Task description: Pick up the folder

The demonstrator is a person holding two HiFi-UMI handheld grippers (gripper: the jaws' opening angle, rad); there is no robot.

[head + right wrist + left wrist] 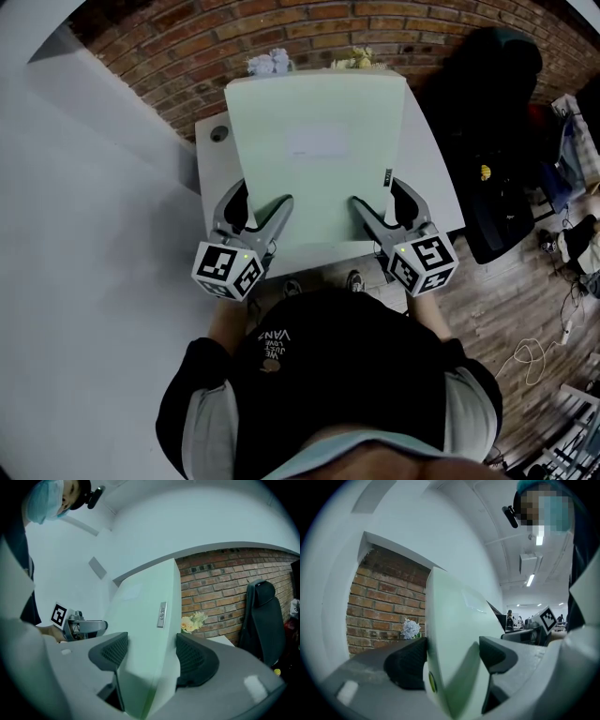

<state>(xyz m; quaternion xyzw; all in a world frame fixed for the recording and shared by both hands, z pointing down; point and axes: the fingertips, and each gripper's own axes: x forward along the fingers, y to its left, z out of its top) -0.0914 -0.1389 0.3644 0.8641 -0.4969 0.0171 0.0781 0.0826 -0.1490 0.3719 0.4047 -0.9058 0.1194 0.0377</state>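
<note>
Folder (319, 155) | pale green, raised over table (433, 178) | left gripper (261, 202), right gripper (382, 199) both clamped on its near edge, likely to share its weight

On my feed the folder (319, 159) is pale green and closed, with a white label (317, 142) on the cover and a little tag (387, 178) on the right spine. It's tilted up over the table (433, 173), its near edge pinched between the jaws of the left hand-held gripper (262, 202) and the right hand-held gripper (378, 195).
</note>
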